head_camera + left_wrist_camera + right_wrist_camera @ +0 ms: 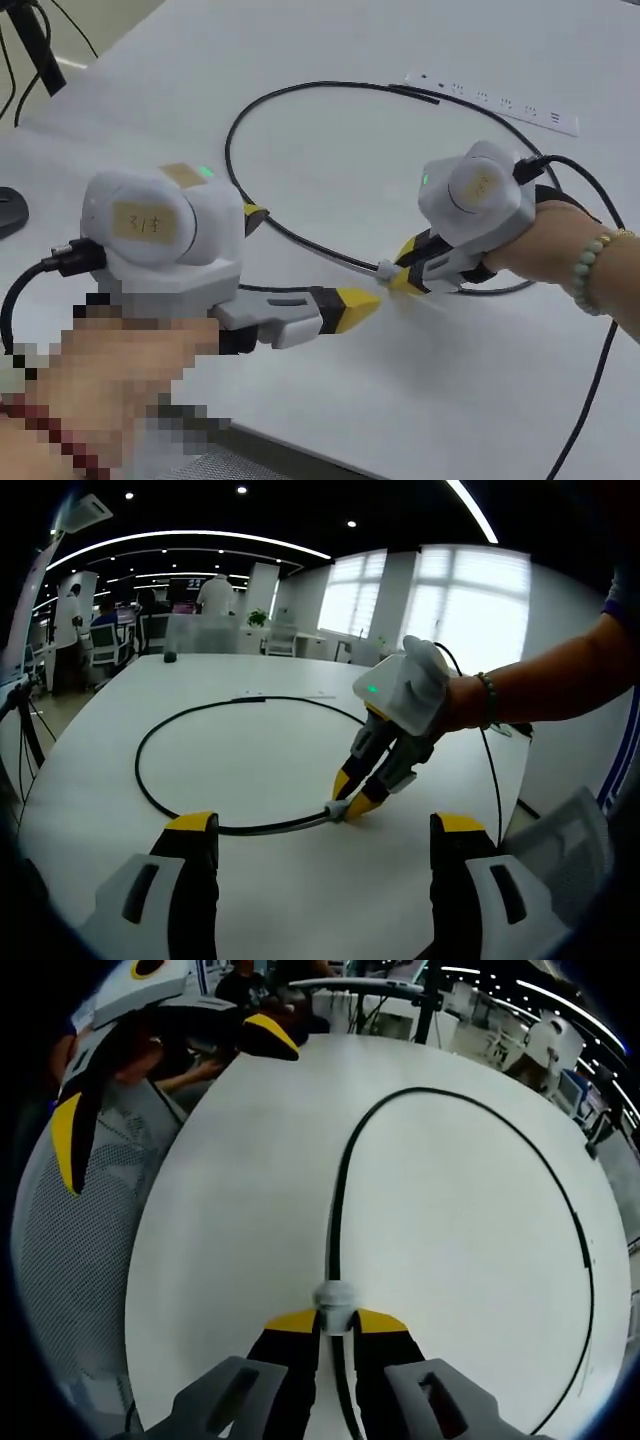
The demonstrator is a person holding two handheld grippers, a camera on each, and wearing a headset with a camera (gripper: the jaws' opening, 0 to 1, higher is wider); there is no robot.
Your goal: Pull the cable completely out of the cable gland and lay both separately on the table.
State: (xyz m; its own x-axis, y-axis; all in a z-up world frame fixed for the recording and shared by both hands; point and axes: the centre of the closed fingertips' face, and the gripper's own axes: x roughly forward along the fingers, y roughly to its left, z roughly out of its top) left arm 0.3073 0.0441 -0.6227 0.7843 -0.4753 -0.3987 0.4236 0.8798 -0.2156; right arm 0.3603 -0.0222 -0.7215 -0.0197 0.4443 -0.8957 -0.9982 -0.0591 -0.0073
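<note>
Right gripper [335,1322] pinches cable gland [335,1302]; left gripper [324,827] agape, label [148,222] starts "31".

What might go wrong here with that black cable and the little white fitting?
The right gripper pinches the small white cable gland only with the tips of its fingers, so it may slip free under a pull. The left gripper is open, holding nothing; pulling now would likely drag the long black cable, loose in a loop, across the white table.

right gripper [335,1328] fingers [293,1322] tight on white cable gland [334,1298] — black cable [340,1190] beyond
</note>
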